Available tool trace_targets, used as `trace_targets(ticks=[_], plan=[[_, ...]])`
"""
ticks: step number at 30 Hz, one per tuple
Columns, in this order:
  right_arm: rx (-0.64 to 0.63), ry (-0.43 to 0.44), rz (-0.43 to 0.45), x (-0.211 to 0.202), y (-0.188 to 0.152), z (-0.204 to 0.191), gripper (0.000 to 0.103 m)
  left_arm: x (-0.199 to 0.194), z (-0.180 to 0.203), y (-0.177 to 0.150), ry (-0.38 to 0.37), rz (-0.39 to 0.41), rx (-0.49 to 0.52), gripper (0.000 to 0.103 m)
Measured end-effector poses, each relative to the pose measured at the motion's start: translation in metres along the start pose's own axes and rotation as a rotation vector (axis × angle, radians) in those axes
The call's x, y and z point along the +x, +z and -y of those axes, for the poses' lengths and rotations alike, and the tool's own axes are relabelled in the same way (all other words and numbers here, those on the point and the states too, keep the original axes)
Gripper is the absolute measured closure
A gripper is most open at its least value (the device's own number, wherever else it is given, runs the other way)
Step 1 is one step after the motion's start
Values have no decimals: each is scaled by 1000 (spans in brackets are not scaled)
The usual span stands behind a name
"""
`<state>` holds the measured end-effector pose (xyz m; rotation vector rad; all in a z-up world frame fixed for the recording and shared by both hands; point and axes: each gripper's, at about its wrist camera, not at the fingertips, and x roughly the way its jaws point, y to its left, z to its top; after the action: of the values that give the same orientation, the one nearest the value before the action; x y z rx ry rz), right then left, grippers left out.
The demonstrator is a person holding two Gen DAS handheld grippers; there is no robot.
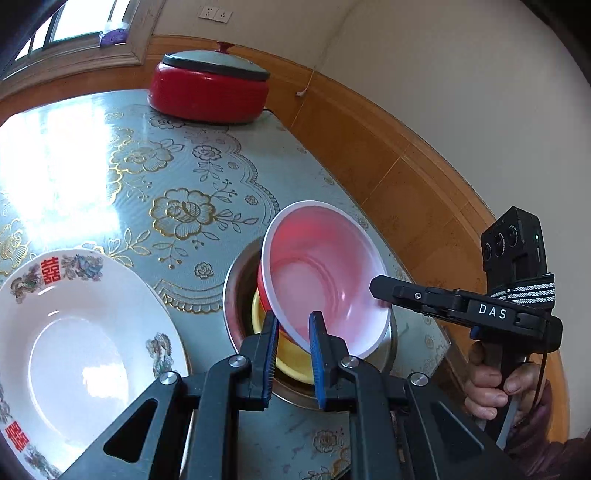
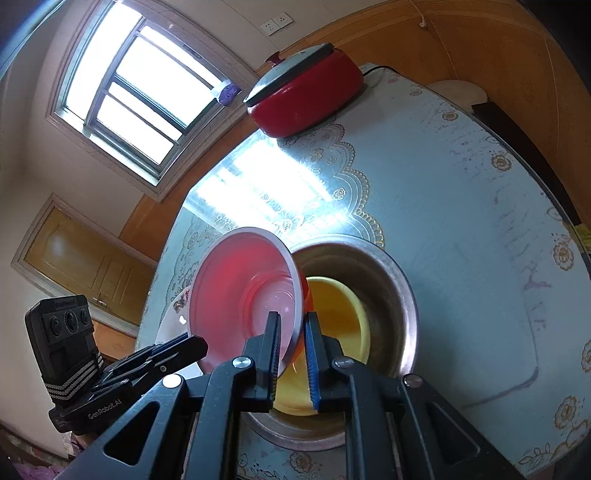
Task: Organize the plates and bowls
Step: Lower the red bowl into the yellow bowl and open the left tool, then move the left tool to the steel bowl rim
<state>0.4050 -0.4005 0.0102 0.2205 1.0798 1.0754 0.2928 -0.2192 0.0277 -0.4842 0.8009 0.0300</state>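
Gripping pink bowl (image 1: 325, 273) rim with both left gripper (image 1: 293, 354) and right gripper (image 2: 291, 354), tilted over steel basin (image 2: 388, 280) at lower centre of frame.

A red electric cooker (image 1: 208, 94) with a grey lid (image 1: 216, 64) stands at the far end of the flowered tablecloth (image 1: 177, 173). Behind it are a window (image 2: 136, 85), a wall socket (image 1: 215, 14) and a wooden door (image 2: 85, 269).

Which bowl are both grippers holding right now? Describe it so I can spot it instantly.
Start at the floral tablecloth, then the steel basin near its edge. Tilted over the basin is the red bowl with a white rim, pinched by both the left gripper and the right gripper. The yellow bowl lies flat beneath it.
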Motion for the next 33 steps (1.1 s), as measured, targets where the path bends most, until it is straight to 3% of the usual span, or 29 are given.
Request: trace_targets(ticks=[10,12,22,29,33], plan=[[-26,-61,-42,-2,-12,7,89,21,3,-17,32,-83,-20,84],[-48,-96,-45,0,-13,6,82,23,5,-20,36,-83,-19,83],[-128,-201,-63,8,-8,2,81,19,9,-23,51,-60,-3,76],[-295,-307,-86,24,-3,-15,81,20,12,-23,69,-48,12,76],[-433,-388,-162,44,-5,-27,81,18,14,-23,65,-39,13,68]])
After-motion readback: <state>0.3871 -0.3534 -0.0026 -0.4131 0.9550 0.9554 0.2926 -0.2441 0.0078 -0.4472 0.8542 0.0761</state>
